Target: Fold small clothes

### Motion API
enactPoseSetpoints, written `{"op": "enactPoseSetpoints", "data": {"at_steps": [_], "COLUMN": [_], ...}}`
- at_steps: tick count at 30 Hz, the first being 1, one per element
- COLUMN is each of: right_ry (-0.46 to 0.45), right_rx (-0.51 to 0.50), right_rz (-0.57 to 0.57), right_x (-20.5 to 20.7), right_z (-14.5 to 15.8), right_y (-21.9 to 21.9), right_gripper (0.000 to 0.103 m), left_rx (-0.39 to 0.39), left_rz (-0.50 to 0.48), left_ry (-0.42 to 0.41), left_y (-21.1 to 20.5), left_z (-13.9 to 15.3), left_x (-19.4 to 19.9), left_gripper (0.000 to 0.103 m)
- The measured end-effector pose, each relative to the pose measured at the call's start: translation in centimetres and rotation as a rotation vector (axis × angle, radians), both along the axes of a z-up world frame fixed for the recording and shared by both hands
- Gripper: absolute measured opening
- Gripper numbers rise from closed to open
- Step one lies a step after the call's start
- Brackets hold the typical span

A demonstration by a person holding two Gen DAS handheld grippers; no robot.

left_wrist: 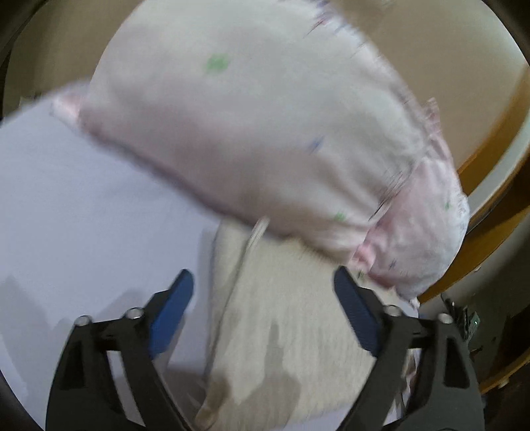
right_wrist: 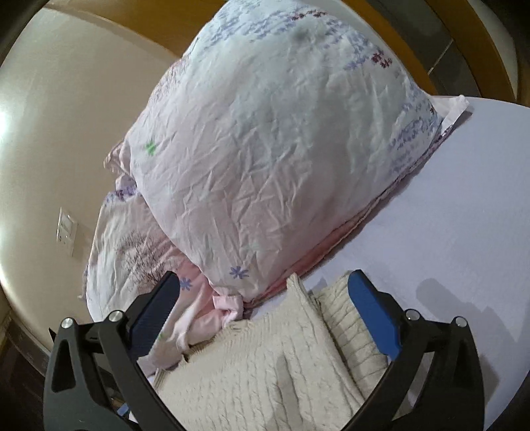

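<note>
**Cloth, plastic and wood under your grippers**

Your cream garment (right_wrist: 265, 374) is ribbed, rough knit. At twelve o'clock the pillow (right_wrist: 281, 142) wears thin, crinkled printed cotton. The sheet (right_wrist: 447, 232) looks smooth and matt. Headboard (right_wrist: 185, 20) at twelve: glossy wood.

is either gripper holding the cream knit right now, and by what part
Nothing is held. The left gripper and right gripper both stand open above the cream knit garment, which lies on the bed sheet beside the pillow.
</note>
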State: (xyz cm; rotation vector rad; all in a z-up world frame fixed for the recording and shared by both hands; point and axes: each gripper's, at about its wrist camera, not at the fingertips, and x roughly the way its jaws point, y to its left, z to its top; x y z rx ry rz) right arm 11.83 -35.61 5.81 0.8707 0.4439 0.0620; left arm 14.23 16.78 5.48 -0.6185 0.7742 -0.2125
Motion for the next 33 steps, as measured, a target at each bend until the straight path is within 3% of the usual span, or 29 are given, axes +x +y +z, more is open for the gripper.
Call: {"op": "enactPoseSetpoints", "data": {"at_steps": [4, 9, 10, 12, 13, 15, 18, 21, 24, 26, 28, 31, 32, 33], "right_ry": [0.023, 0.028, 0.033, 0.039, 0.041, 0.033, 0.007, -0.02, -0.036, -0.015, 0.028, 0.08, 0.099, 0.119], "right_rx": [0.041, 0.037, 0.046, 0.069, 0.077, 0.087, 0.094, 0.091, 0.068, 0.068, 0.087, 0.224, 0.269, 0.272], "right_rz": [0.046, 0.082, 0.09, 0.11, 0.117, 0.126, 0.12, 0.103, 0.131, 0.148, 0.148, 0.132, 0.145, 0.155], "right_x": [0.2, 0.1, 0.1, 0.4, 0.4, 0.3, -0.1, -0.6, -0.9, -0.8, -0.5, -0.4, -0.2, -0.1], "right_z": [-0.3, -0.4, -0.5, -0.8, -0.8, -0.7, -0.1, 0.7, 1.3, 0.9, 0.0, -1.9, -2.4, -2.6], "right_y": [0.5, 1.0, 0.9, 1.0, 0.9, 0.7, -0.1, -1.0, -2.0, -3.1, -4.6, -7.0, -7.4, -7.5], "right_gripper": [0.101, 0.101, 0.101, 0.101, 0.101, 0.101, 0.101, 0.101, 0.101, 0.101, 0.101, 0.101, 0.101, 0.101], "left_rx": [-0.062, -0.021, -0.001, 0.014, -0.013, -0.08, -0.224, -0.302, -0.411, -0.449, -0.47, -0.579, -0.64, -0.644], "left_rz": [-0.017, -0.037, -0.036, -0.026, -0.034, -0.044, -0.107, -0.244, -0.381, -0.463, -0.541, -0.645, -0.684, -0.706], "left_ry": [0.1, 0.126, 0.118, 0.132, 0.148, 0.156, 0.087, -0.037, -0.062, -0.025, 0.067, 0.204, 0.189, 0.165], "left_y": [0.3, -1.8, -2.1, -2.5, -2.3, -2.4, -3.6, -8.8, -15.6, -21.5, -27.5, -32.5, -32.9, -32.9], "left_z": [-2.9, -4.7, -4.6, -5.0, -5.5, -5.3, -2.2, 3.1, 4.6, 4.0, 2.2, -0.4, -0.5, -0.2], "left_x": [-0.2, -0.3, -0.3, -0.2, -0.3, -0.4, -0.5, 0.5, 2.9, 5.1, 7.3, 9.0, 8.8, 8.6], "left_gripper": [0.067, 0.059, 0.055, 0.031, 0.02, 0.017, 0.015, 0.015, 0.015, 0.016, 0.017, 0.017, 0.017, 0.017]}}
